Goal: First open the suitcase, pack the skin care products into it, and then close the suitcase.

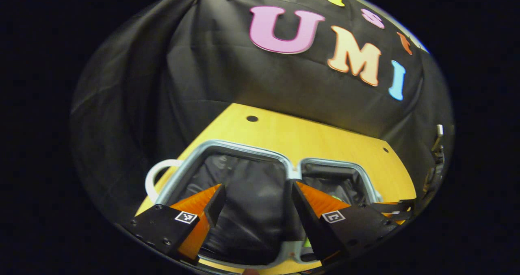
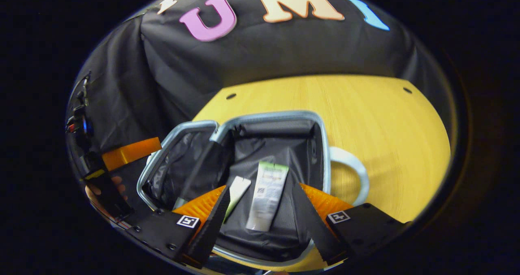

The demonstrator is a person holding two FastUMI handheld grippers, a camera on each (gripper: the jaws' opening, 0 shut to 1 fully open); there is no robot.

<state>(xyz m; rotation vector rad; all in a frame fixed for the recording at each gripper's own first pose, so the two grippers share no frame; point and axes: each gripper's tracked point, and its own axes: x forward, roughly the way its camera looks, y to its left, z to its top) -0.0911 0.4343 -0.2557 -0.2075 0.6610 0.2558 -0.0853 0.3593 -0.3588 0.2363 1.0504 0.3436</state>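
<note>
Silver-rimmed and lined in black, the suitcase (image 2: 321,145) lies open on a yellow wooden table (image 2: 386,116). Right gripper (image 2: 260,222) hovers just above it, fingers spread and holding nothing; two skin care tubes (image 2: 266,195) lie in the compartment between them. Left gripper (image 1: 256,218), likewise spread and empty, hangs over the suitcase's other half (image 1: 243,185).

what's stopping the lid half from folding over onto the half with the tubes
Nothing visible lies across the hinge. The suitcase is open flat on the table, and both tubes, the larger and the smaller, lie flat inside the right half, below its rim. Both tongs hover open above it.
</note>
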